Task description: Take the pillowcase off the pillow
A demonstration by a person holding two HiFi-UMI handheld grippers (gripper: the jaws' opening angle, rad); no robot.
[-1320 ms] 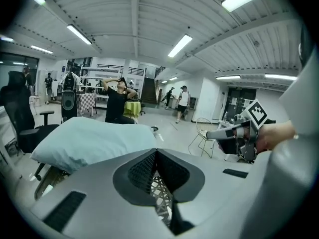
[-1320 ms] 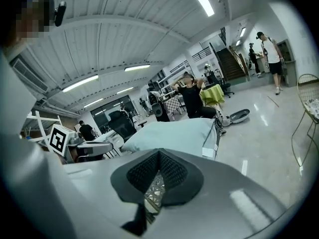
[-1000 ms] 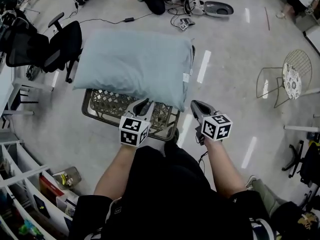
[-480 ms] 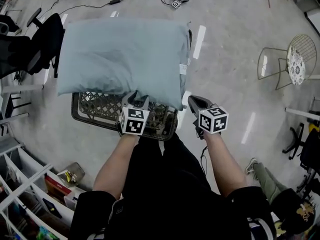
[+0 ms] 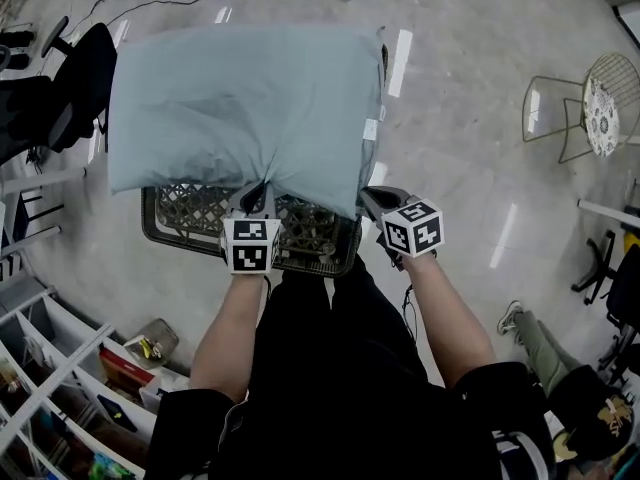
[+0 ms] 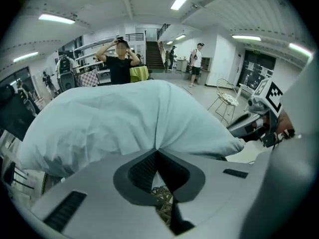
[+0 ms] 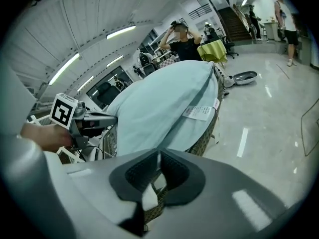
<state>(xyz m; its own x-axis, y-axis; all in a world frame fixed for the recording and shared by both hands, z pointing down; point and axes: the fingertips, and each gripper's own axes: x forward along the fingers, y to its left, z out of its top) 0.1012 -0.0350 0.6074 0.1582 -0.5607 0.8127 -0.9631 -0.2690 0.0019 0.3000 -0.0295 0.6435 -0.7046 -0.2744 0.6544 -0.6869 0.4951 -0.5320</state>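
A pillow in a pale blue pillowcase (image 5: 240,98) lies across a woven basket (image 5: 310,243) on the floor. My left gripper (image 5: 258,196) is shut on the pillowcase's near edge, and the fabric puckers into its jaws (image 6: 157,153). The cloth (image 6: 124,123) fills most of the left gripper view. My right gripper (image 5: 368,198) is shut beside the pillow's near right corner, with no cloth seen between its jaws (image 7: 158,158). A white label (image 7: 202,112) hangs on the pillow's right side (image 7: 159,108). In the right gripper view, the left gripper (image 7: 107,118) shows at the left.
A black office chair (image 5: 60,88) stands left of the basket and a wire chair (image 5: 590,118) at the far right. White shelving (image 5: 50,368) runs along the near left. Cables lie on the floor beyond the pillow. A person (image 6: 119,66) stands behind it.
My left gripper opened, moved forward to the pillow's near edge and closed on the fabric. My right gripper, still shut, came a little closer to the near right corner.
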